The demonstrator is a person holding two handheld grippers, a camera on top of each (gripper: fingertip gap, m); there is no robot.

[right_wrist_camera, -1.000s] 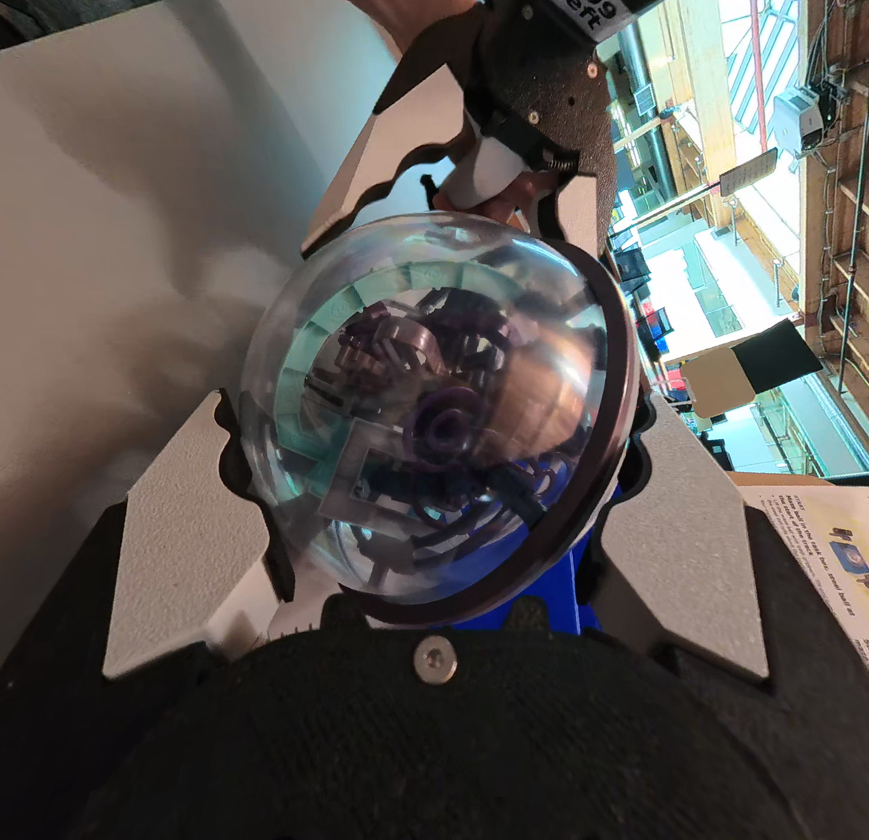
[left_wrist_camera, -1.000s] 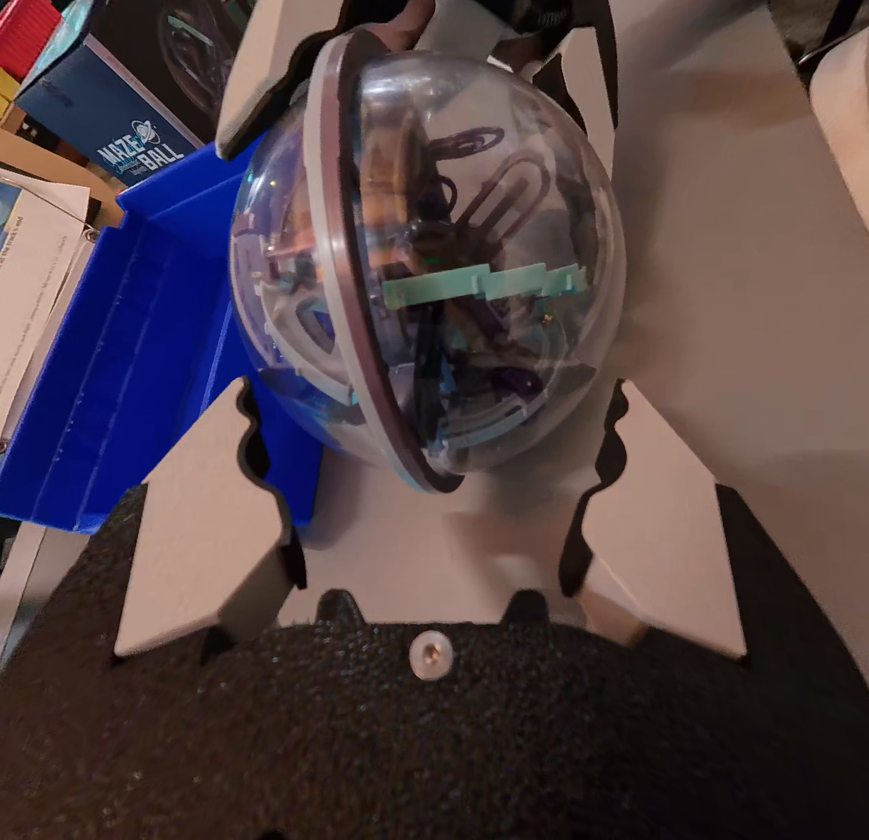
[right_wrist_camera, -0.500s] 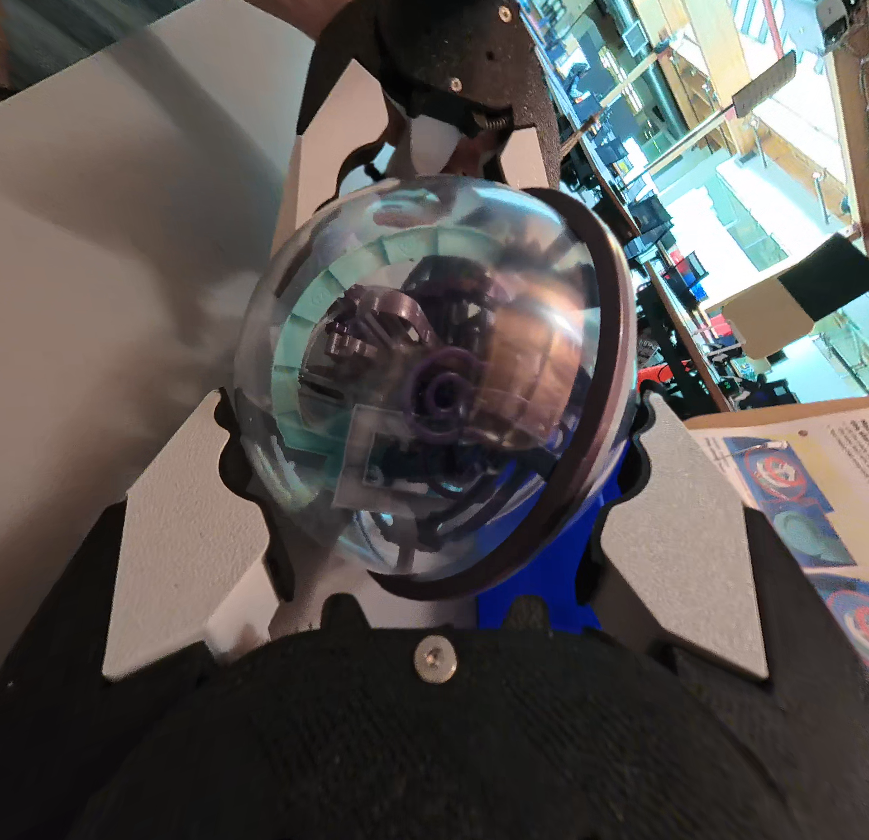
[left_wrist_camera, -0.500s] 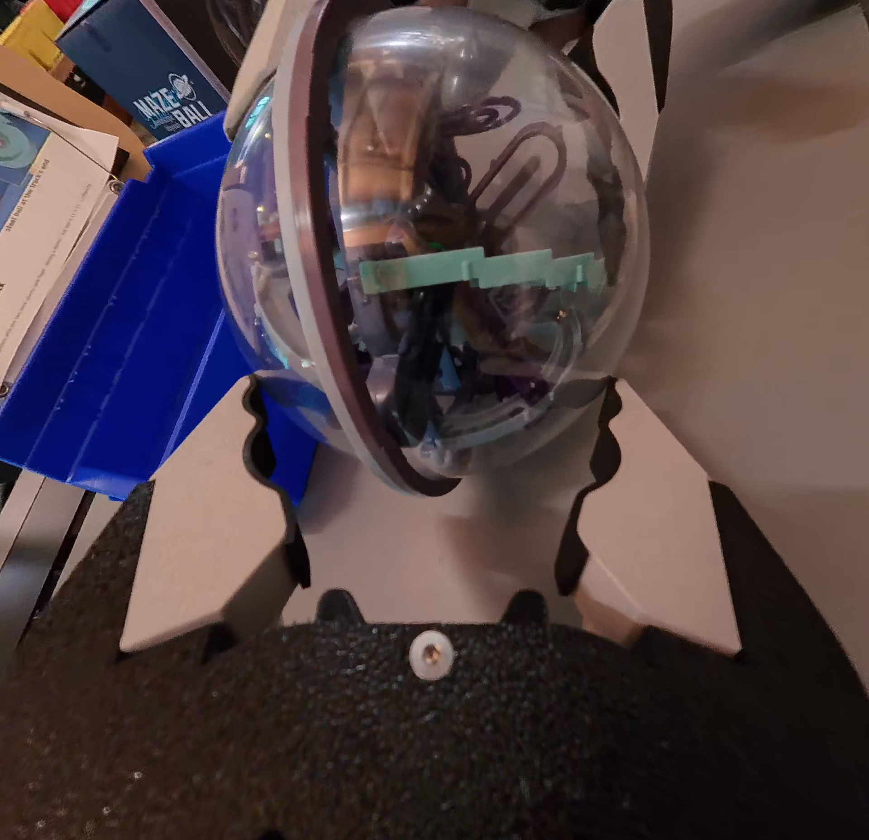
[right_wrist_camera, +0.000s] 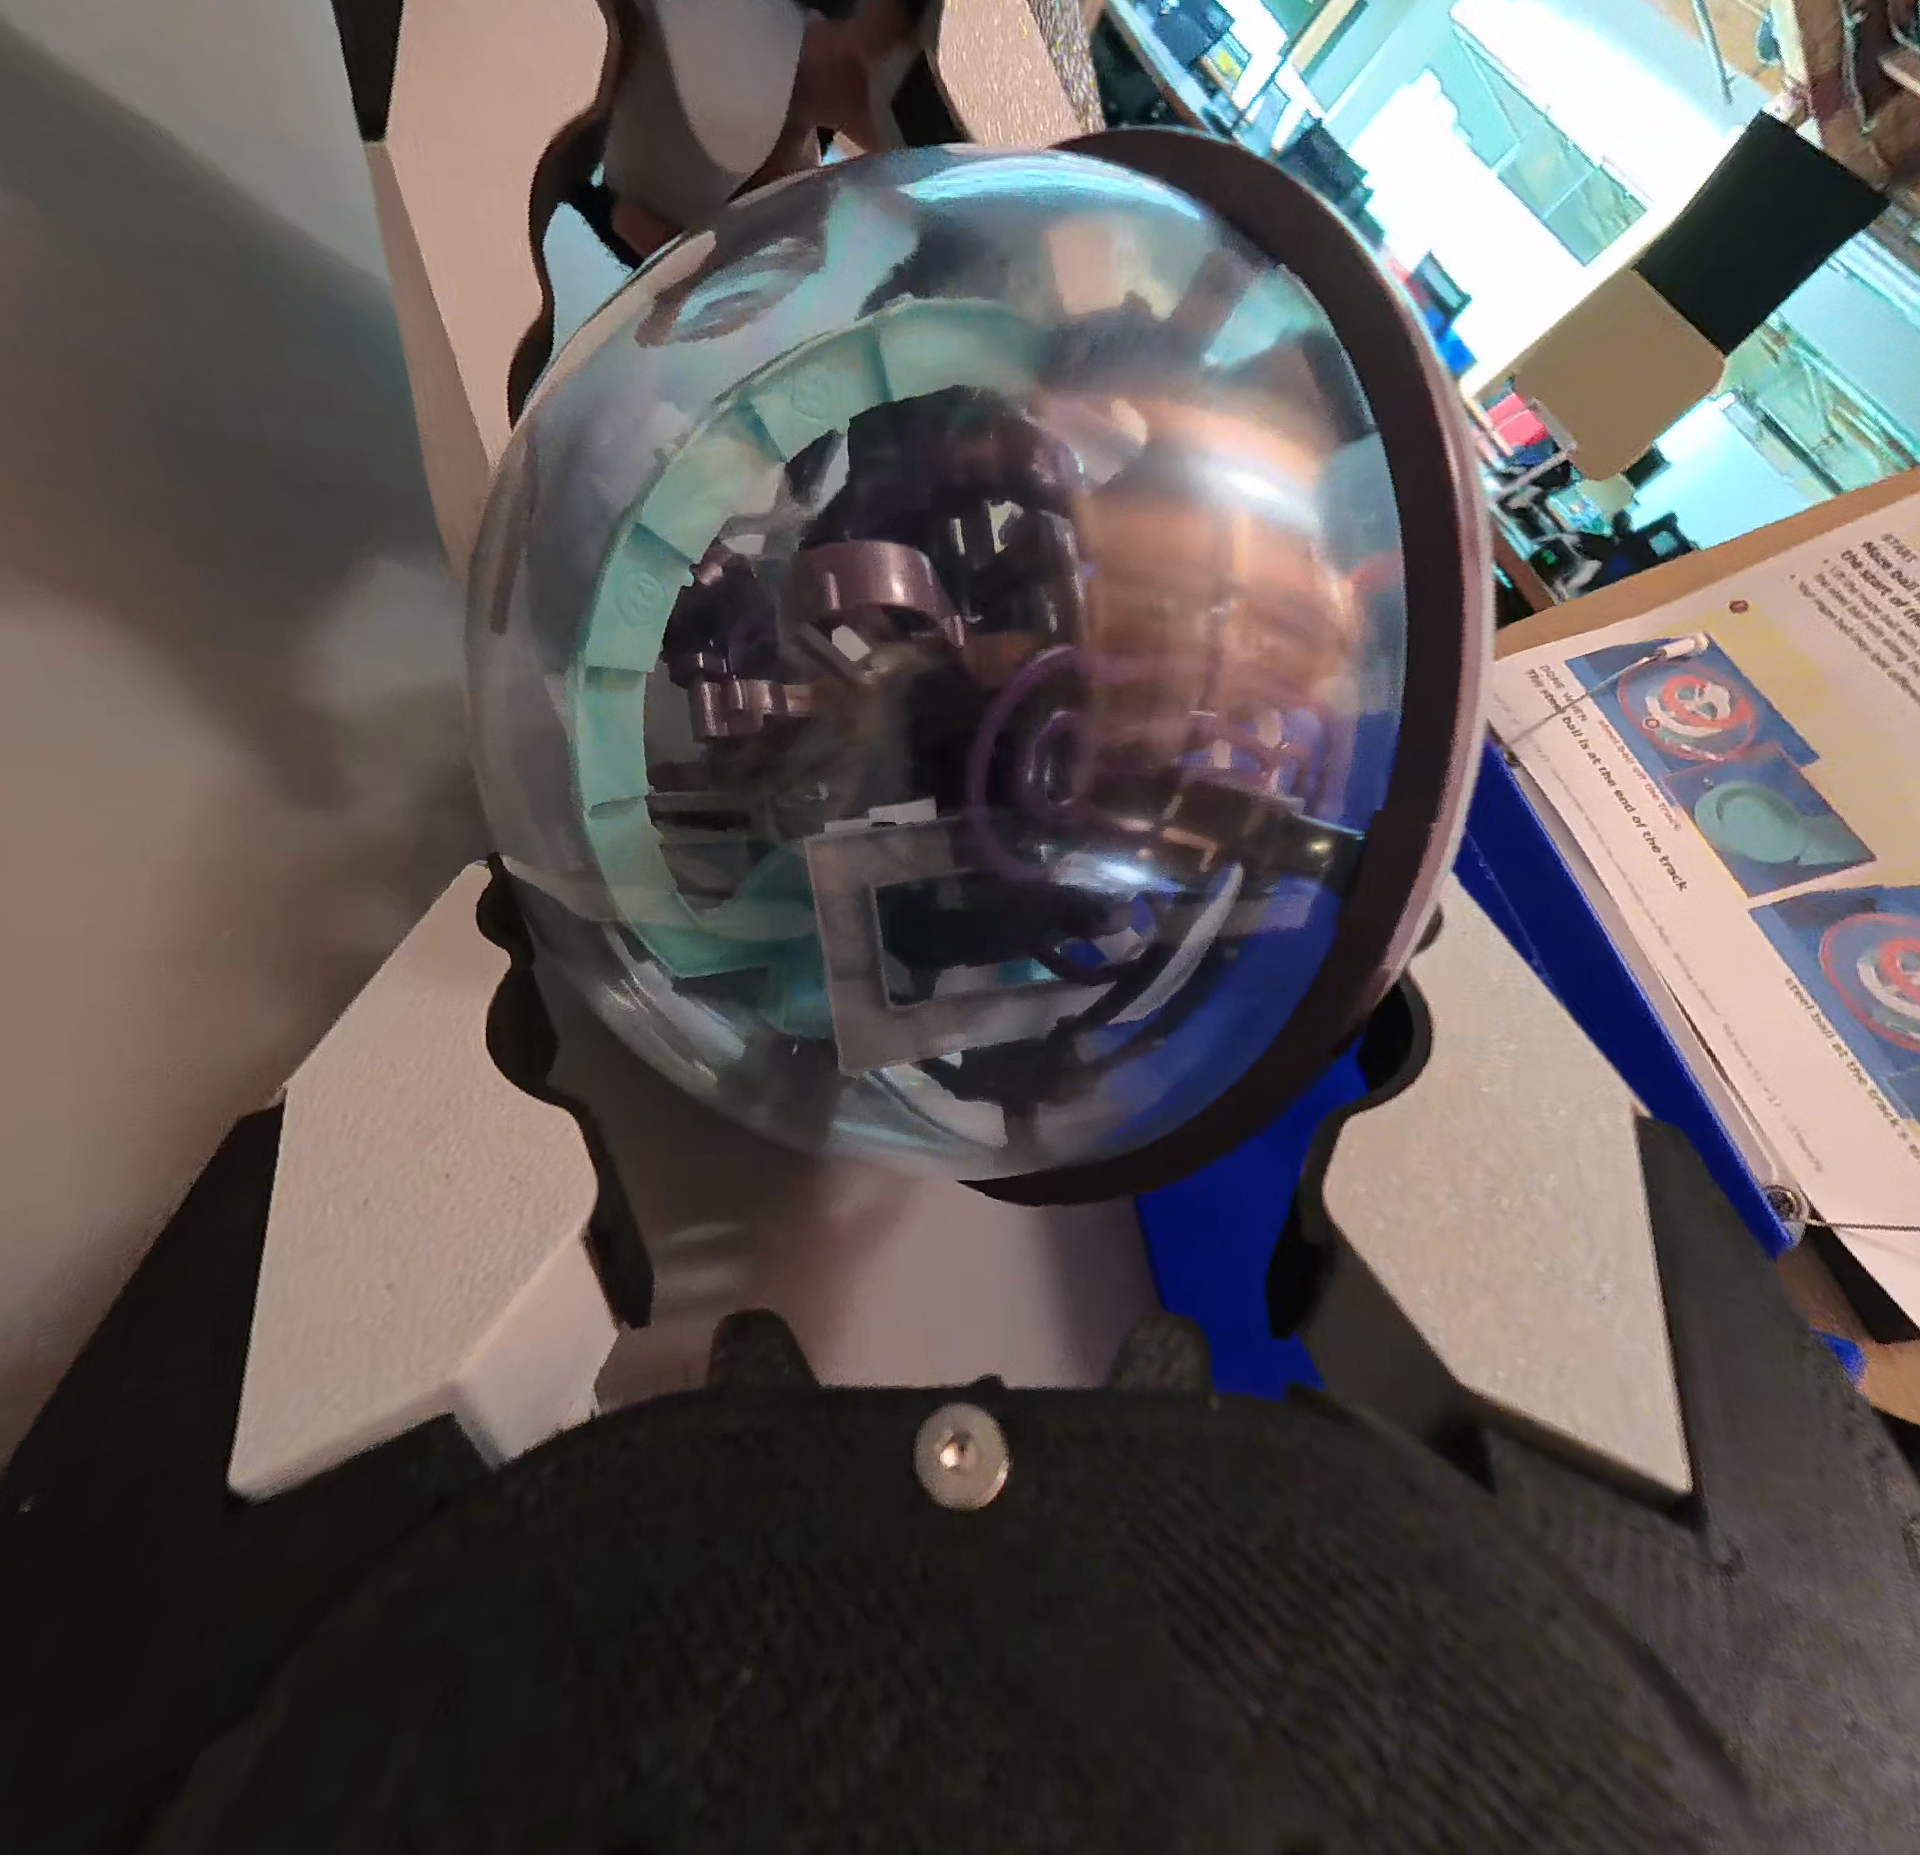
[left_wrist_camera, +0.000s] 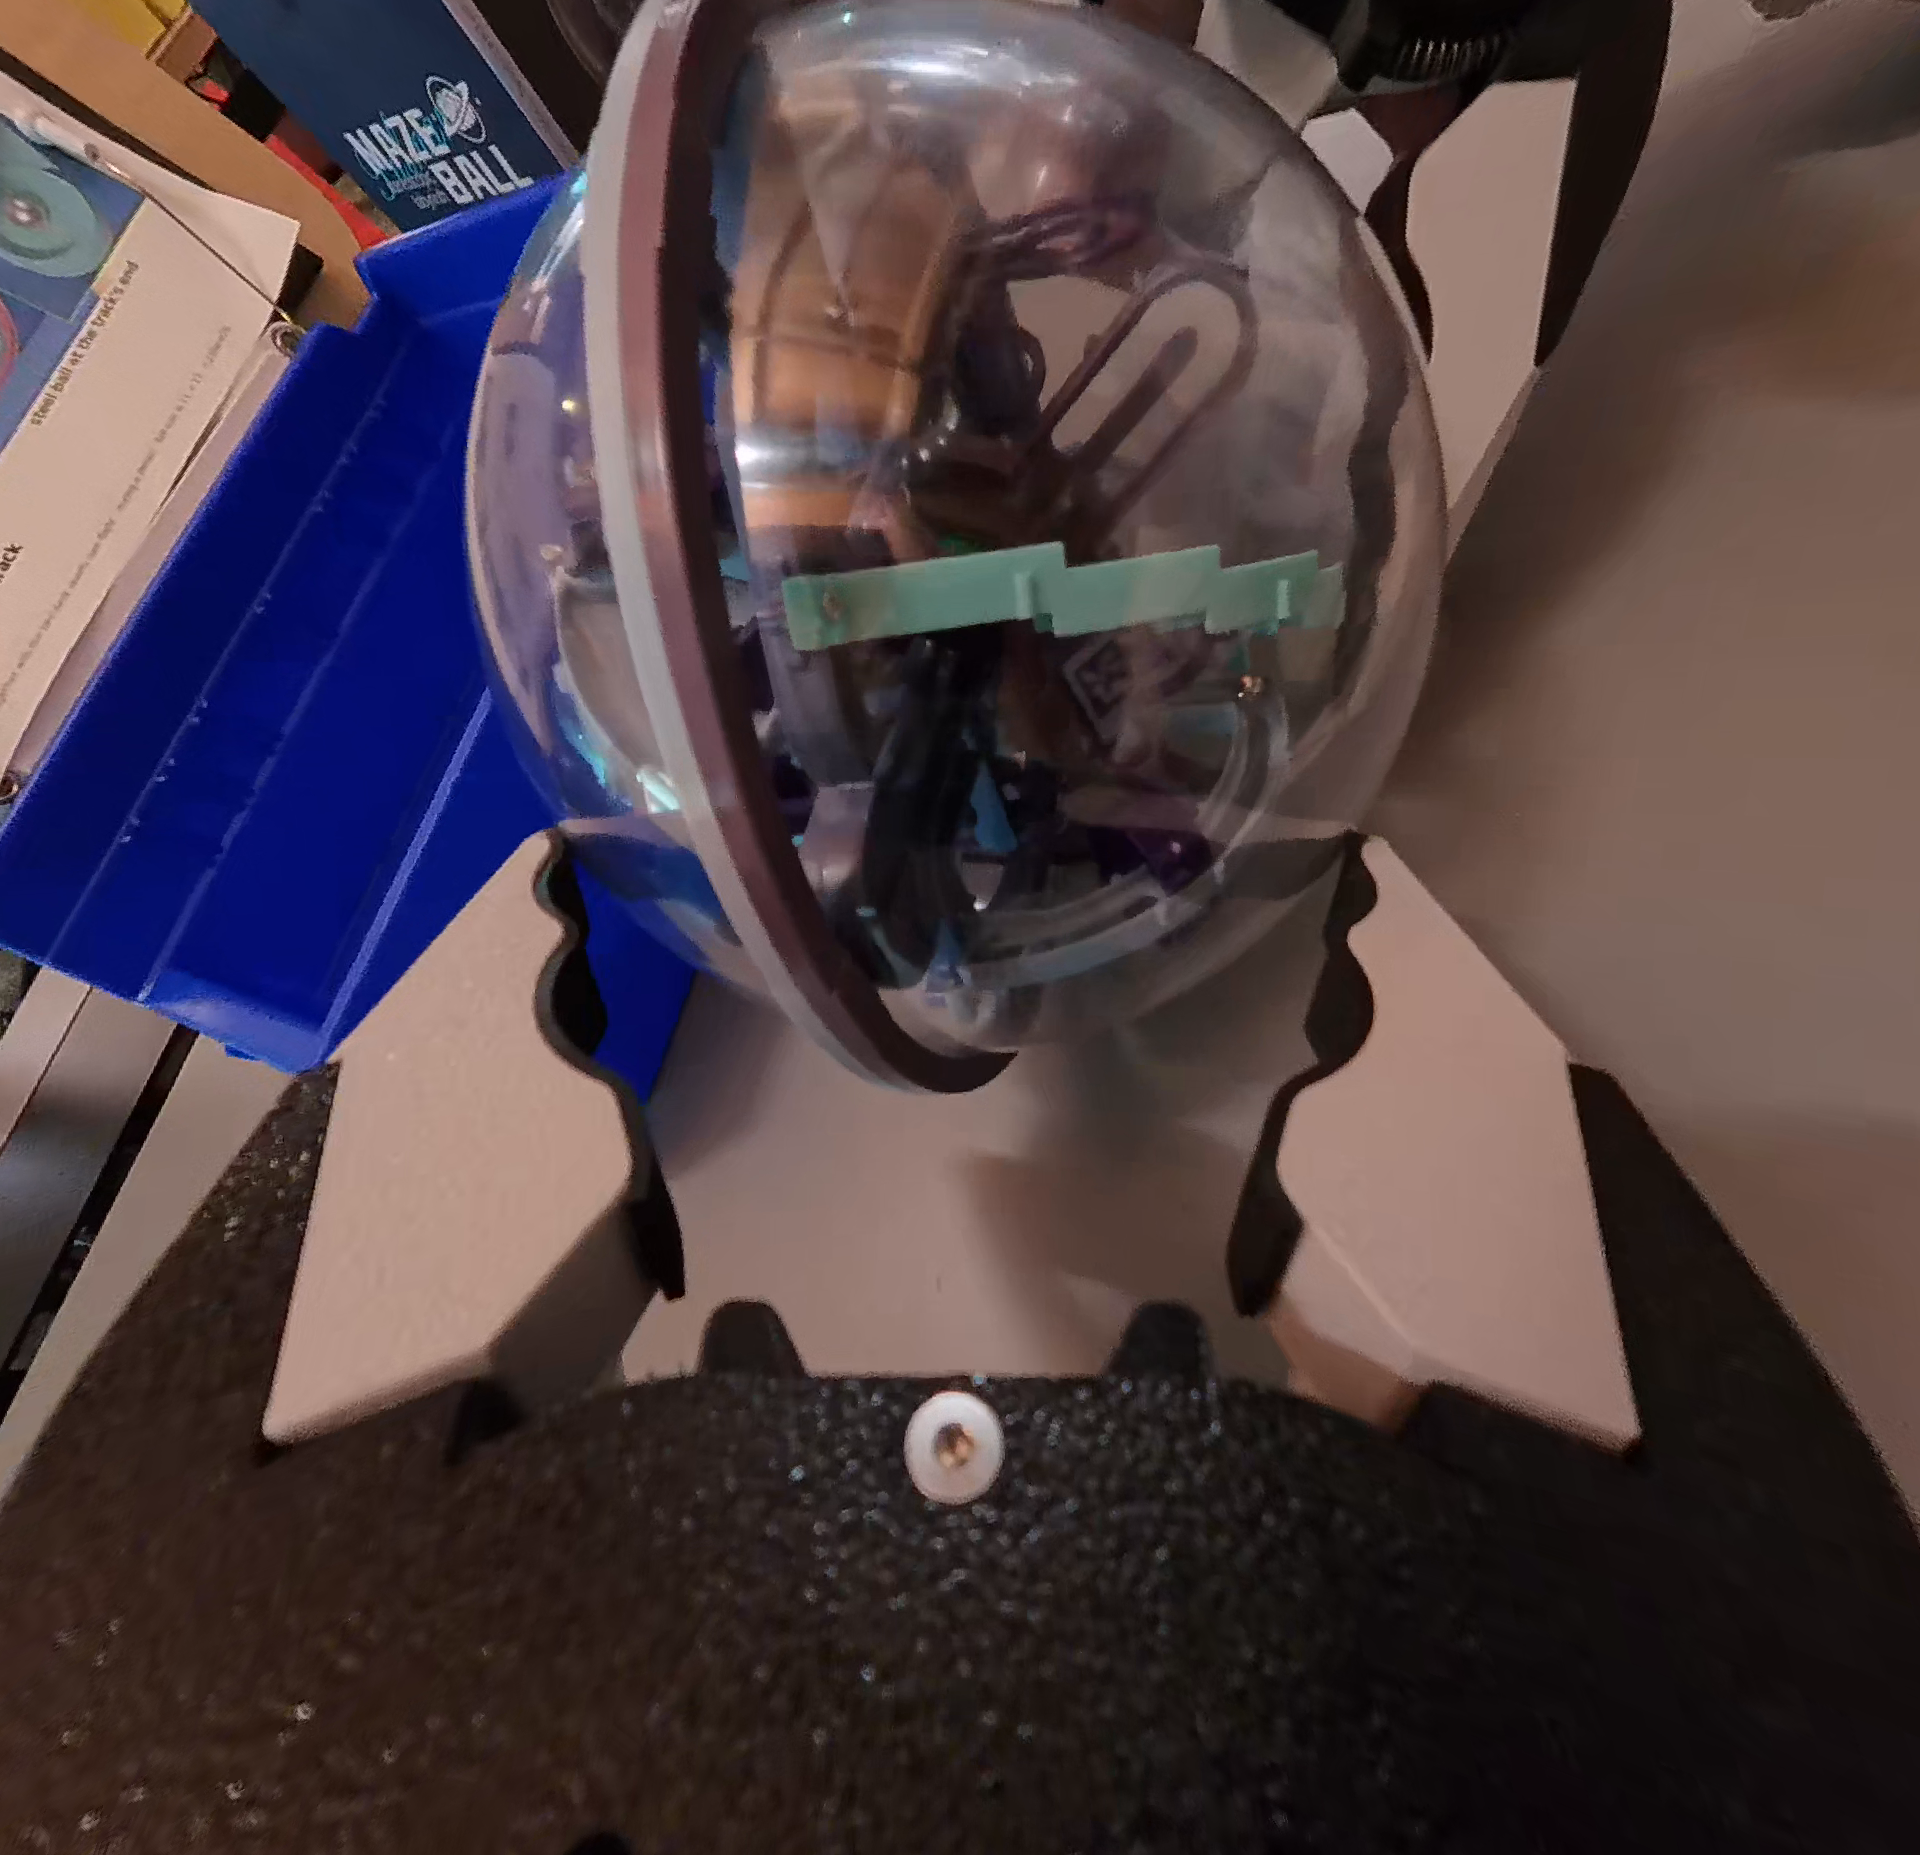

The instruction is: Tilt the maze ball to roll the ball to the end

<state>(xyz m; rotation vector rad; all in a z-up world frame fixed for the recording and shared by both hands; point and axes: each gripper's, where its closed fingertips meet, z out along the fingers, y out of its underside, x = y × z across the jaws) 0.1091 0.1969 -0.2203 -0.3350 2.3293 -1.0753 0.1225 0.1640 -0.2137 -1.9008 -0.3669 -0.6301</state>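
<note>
Support is a plain white matte tabletop (left_wrist_camera: 1704,662). On it near one edge: open blue plastic bin (left_wrist_camera: 239,683). Printed white instruction sheets with coloured pictures (right_wrist_camera: 1704,829) lie just beside the bin; what's under them can't be made out.

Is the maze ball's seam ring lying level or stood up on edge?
On edge, slightly tilted: the maze ball's dark seam ring runs top to bottom in both wrist views.

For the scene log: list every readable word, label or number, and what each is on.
I won't quote the writing; this is where it stands.
Blue box: white printed logo, legible.
Sheet: headings and captions beside pictures are legible, the fine lines blurred.
Maze ball: tiny marks on the teal track, too small to read.
</note>
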